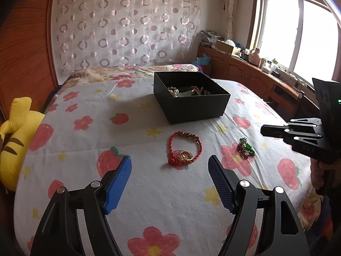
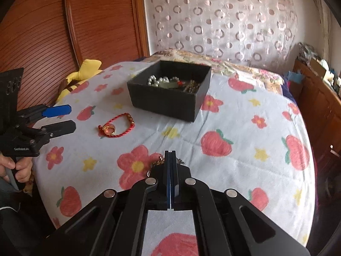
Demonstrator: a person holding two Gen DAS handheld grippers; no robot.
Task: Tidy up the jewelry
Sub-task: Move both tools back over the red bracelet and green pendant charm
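Note:
A red cord bracelet (image 1: 185, 149) with a gold ring (image 1: 185, 155) lies on the flowered bedspread (image 1: 149, 192), just beyond my left gripper (image 1: 170, 162), whose blue pads stand wide apart with nothing between them. To its right lies a green and gold pendant piece (image 1: 246, 147). My right gripper (image 1: 263, 130) hovers just above and to the right of it. In the right wrist view the right gripper (image 2: 170, 153) is shut. A gold chain (image 2: 158, 162) peeks out beside its fingers, and whether it is pinched is hidden. The black box (image 2: 166, 104) behind holds pearls and beads.
A yellow plush toy (image 1: 15, 145) sits at the bed's left edge by a wooden wardrobe (image 2: 96, 21). A cluttered wooden cabinet (image 1: 245, 68) runs under the window on the right. A hand (image 2: 19, 168) grips the left gripper (image 2: 72, 117).

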